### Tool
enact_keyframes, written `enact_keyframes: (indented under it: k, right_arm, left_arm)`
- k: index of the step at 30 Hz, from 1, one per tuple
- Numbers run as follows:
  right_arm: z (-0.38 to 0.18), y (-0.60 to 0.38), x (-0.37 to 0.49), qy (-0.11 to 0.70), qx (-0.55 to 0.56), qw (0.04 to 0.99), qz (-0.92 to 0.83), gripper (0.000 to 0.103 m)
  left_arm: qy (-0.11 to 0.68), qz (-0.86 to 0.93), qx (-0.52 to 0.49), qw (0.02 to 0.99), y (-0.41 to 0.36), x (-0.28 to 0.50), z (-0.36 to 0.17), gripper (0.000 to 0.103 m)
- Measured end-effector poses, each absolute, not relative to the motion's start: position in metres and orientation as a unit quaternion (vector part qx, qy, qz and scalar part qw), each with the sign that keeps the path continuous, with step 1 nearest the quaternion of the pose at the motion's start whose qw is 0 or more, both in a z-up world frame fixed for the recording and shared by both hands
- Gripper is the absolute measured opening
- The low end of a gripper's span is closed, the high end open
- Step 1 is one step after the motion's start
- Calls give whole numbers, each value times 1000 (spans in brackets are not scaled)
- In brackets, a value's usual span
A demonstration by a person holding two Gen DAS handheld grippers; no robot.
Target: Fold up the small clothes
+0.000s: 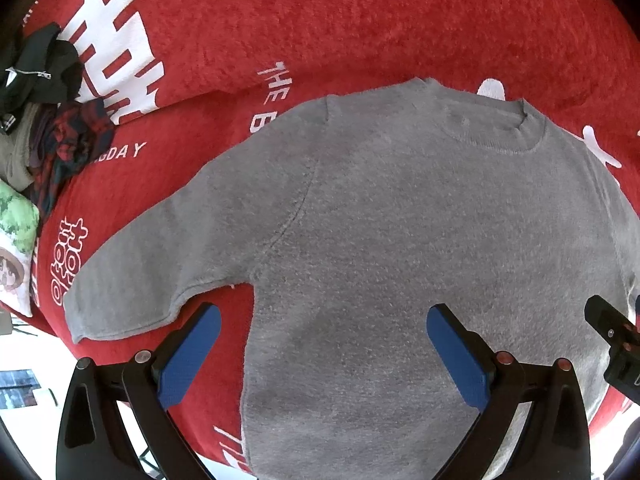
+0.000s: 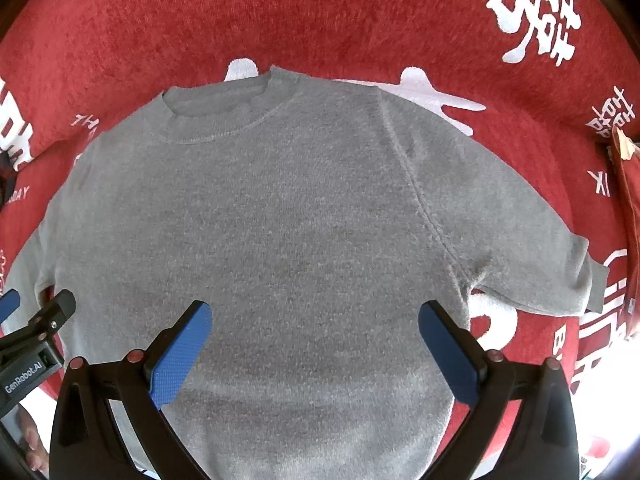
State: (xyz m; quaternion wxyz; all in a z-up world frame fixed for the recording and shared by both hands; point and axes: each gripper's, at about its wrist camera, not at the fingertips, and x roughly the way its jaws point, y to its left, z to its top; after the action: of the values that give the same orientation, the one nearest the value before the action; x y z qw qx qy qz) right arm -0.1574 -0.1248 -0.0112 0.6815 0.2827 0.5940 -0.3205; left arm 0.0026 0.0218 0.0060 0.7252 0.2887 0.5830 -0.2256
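Note:
A small grey short-sleeved sweater (image 1: 380, 220) lies flat, front up, on a red blanket (image 1: 320, 20), collar at the far side. It also shows in the right wrist view (image 2: 280, 220). My left gripper (image 1: 324, 316) is open and empty, hovering over the sweater's lower left part near the left sleeve (image 1: 132, 272). My right gripper (image 2: 316, 312) is open and empty over the sweater's lower right part, near the right sleeve (image 2: 540, 264). The right gripper's finger shows at the left wrist view's right edge (image 1: 612, 328). The left gripper shows at the right wrist view's left edge (image 2: 36, 336).
The red blanket (image 2: 360, 12) carries white lettering. A pile of other clothes (image 1: 52, 112), black, plaid and beige, sits at the far left. A green patterned item (image 1: 16, 224) lies beside it. The blanket's near edge drops off at the lower left.

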Motion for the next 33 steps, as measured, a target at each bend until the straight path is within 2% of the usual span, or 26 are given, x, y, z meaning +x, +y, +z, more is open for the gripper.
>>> enact_keyframes:
  k: [24,33]
  right_arm:
    - [-2,-107,-144,589,277,692,-311,103]
    - [1,-75,-112,578,300,724,-227,103]
  left_arm:
    - [587,-223,264,732,43,19,9,103]
    - [615,-194,185,742,114,62,2,103]
